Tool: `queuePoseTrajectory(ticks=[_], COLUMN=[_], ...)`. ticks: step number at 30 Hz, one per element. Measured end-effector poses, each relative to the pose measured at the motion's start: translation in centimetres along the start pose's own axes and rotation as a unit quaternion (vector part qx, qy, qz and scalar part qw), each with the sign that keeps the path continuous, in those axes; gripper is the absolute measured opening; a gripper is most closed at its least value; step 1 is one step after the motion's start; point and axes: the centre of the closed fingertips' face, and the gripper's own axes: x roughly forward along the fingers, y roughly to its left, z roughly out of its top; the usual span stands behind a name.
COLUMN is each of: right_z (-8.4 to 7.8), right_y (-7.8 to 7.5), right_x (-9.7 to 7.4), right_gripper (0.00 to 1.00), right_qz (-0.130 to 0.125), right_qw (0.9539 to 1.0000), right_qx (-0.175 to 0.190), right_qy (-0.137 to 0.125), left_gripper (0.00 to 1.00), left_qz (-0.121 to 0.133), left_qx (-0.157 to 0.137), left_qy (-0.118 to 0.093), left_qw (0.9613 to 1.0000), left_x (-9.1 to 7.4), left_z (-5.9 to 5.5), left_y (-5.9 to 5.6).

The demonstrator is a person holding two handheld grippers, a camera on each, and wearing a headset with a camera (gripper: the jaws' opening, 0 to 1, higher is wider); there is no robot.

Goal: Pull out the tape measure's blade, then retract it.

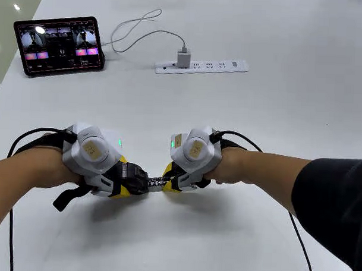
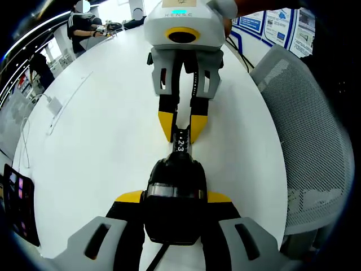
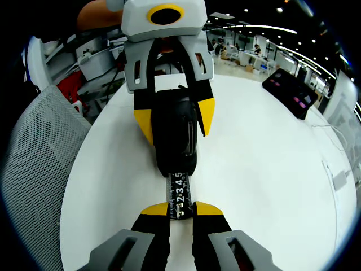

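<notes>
Head view, lower centre of the frame: the left gripper is clamped around the black tape measure, low over the white table. The right gripper, just beside it, pinches the tip of the blade. Just a short stretch of blade is out, with low numbers showing. So either the pull has barely begun or the retraction is nearly finished; I cannot tell which.

blade tip: hidden between right gripper fingers | tablet screen: too small to read
</notes>
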Motion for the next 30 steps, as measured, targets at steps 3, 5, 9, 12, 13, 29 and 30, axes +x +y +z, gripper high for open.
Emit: queuePoseTrajectory(ticks=[3, 5, 9, 12, 13, 29, 30], right_z=[-0.1, -0.2, -0.2, -0.4, -0.5, -1.7, -1.8], right_y=[-0.1, -0.1, 0.0, 0.0, -0.1, -0.2, -0.2], right_x=[-0.1, -0.1, -0.1, -0.3, -0.4, -1.3, -1.3], right_gripper=[0.10, 0.10, 0.10, 0.10, 0.10, 0.10, 0.10], right_qz=[0.000, -0.001, -0.001, -0.001, -0.001, -0.002, -0.003], right_qw=[1.0000, 1.0000, 0.9999, 1.0000, 1.0000, 0.9999, 0.9999], right_qx=[0.002, 0.005, 0.011, 0.007, 0.008, 0.010, 0.009], right_qy=[0.000, -0.001, -0.005, -0.003, -0.003, 0.004, 0.004], left_gripper=[0.33, 0.33, 0.33, 0.33, 0.33, 0.33, 0.33], left_qz=[-0.001, -0.001, -0.003, -0.002, -0.002, 0.000, 0.000], left_qx=[0.000, 0.002, 0.003, 0.001, 0.001, -0.002, -0.002], left_qy=[0.001, 0.004, 0.005, 0.004, 0.004, 0.003, 0.003], left_qw=[1.0000, 1.0000, 1.0000, 1.0000, 1.0000, 1.0000, 1.0000], left_x=[0.0, 0.1, 0.0, 0.0, 0.0, 0.0, 0.0], left_z=[0.0, 0.0, 0.0, -0.1, -0.1, 0.0, 0.0], left_y=[0.0, 0.0, 0.0, 0.0, 0.0, -0.1, -0.1])
